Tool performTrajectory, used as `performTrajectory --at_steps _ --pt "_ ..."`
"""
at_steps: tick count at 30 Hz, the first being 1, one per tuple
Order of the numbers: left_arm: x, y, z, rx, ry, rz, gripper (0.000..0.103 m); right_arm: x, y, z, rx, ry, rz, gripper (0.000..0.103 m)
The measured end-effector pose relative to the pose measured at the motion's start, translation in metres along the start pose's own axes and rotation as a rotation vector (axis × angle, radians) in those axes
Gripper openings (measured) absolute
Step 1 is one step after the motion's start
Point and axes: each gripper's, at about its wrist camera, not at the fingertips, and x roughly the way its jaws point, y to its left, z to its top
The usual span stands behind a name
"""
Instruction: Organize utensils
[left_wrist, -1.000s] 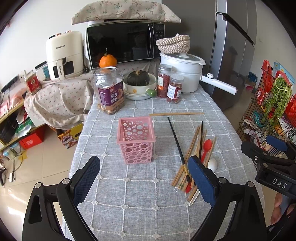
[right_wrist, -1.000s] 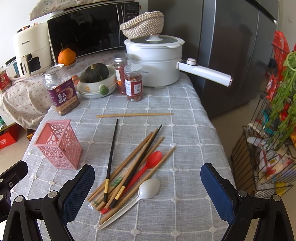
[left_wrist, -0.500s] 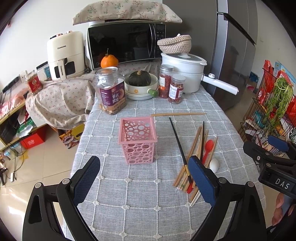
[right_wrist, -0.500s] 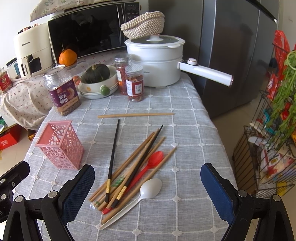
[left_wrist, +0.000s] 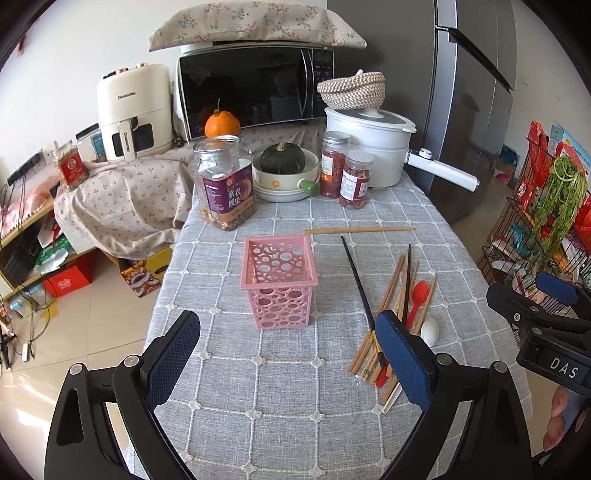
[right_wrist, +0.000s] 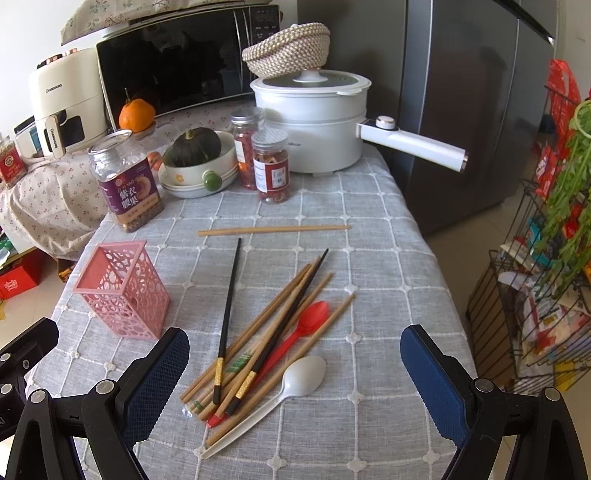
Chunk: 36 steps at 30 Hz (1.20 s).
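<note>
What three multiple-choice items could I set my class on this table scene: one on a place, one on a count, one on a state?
1. Where does the single bamboo chopstick lie?
A. Inside the basket
B. Alone on the cloth, between the jars and the pile
C. Across the white spoon

2. How many spoons are in the utensil pile?
A. Two
B. Four
C. None

3. What is the state of the pink basket?
A. Tipped on its side
B. Upright with spoons in it
C. Upright with no utensils in it

Answers:
1 B: it lies crosswise, apart from the pile, nearer the small jar.
2 A: one red spoon and one white spoon show.
3 C: the left view looks into its open top and shows only its own walls; the left tool and right tool are both open, holding nothing.
</note>
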Motion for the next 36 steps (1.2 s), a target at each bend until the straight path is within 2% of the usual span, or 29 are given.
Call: performTrajectory --at_steps 36 --pt "0.0067 0.0019 0.0014 0.024 0.02 0.008 0.097 0.0064 0.001 -0.0013 0.01 0.026 0.022 0.096"
